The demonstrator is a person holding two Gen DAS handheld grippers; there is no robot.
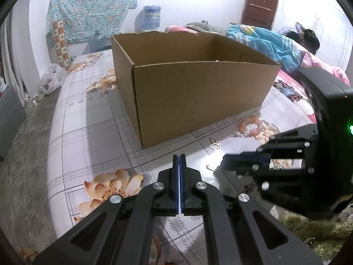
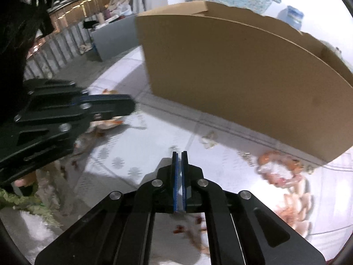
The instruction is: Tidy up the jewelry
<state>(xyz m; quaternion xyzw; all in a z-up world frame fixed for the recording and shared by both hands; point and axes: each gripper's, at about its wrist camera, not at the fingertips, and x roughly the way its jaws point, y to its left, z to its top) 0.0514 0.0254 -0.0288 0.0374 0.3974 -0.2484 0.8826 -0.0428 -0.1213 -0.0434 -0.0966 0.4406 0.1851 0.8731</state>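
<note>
Matt brown cardboard forms the box [image 1: 198,92]; glossy beads make up the bracelet [image 1: 251,127], laid on printed cloth [image 1: 92,137]

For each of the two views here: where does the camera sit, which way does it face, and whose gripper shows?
Left wrist: on the left gripper, angled down over the bedsheet at the cardboard box; right gripper enters from the right.
Right wrist: on the right gripper, angled down at the box's side; left gripper at left.
Shared: box, beaded bracelet, each other's gripper.

Motion is blurring the beaded bracelet [image 2: 281,169] in the right wrist view; the cardboard box [image 1: 198,92] wall is hiding its contents.
</note>
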